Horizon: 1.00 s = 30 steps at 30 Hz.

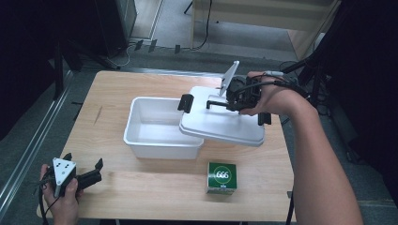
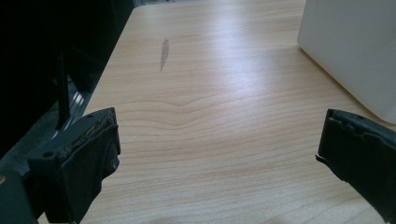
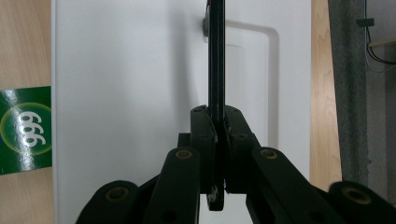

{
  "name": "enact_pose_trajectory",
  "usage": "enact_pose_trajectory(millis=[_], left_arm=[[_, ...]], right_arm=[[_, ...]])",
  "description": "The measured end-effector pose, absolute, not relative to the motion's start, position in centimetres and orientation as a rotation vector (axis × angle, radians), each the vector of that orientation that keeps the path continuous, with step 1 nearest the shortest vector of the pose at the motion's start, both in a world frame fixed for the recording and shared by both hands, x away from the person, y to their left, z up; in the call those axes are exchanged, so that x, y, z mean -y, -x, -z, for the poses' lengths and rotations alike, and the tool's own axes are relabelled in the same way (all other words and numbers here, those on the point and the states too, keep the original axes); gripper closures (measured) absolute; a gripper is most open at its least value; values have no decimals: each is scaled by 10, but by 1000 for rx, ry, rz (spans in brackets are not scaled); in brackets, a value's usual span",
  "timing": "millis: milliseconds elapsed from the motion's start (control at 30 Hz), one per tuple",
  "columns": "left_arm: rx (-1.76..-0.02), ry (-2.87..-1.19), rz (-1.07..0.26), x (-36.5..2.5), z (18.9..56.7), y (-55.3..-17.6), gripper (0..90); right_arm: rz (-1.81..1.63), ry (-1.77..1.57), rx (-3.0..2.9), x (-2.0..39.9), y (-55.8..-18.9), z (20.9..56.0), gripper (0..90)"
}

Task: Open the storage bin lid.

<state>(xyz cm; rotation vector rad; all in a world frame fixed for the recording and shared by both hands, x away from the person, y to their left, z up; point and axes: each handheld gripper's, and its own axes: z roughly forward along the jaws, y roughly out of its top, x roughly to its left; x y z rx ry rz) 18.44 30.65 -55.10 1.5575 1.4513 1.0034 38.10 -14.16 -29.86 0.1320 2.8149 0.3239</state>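
Clamping the thin black handle (image 3: 215,56) of the flat white plastic lid (image 1: 220,124), the right gripper (image 1: 233,101) holds the lid tilted over the three o'clock rim of the white rectangular plastic tub (image 1: 159,127). At the wooden table's (image 1: 141,187) seven o'clock corner, the left gripper (image 1: 91,173) rests with jaws apart, nothing between them.

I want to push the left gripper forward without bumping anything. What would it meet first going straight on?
Probably nothing soon: bare table lies between the open left gripper's jaws; the white tub stands off right.

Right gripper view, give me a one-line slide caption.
Right gripper, jaws shut on the black handle of a white lid, green box at left.
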Motion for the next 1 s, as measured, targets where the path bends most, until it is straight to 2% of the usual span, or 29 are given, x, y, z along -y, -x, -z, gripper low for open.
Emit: enact_pose_trajectory(millis=[500, 1000], left_arm=[[-1450, -1559, -1007, -306, 551, -184, 0], [-1450, -1557, -1010, -306, 551, -184, 0]], right_arm=[[-328, -189, -2798, 176, -381, 301, 851], [-342, -228, -2790, 194, -380, 301, 851]])
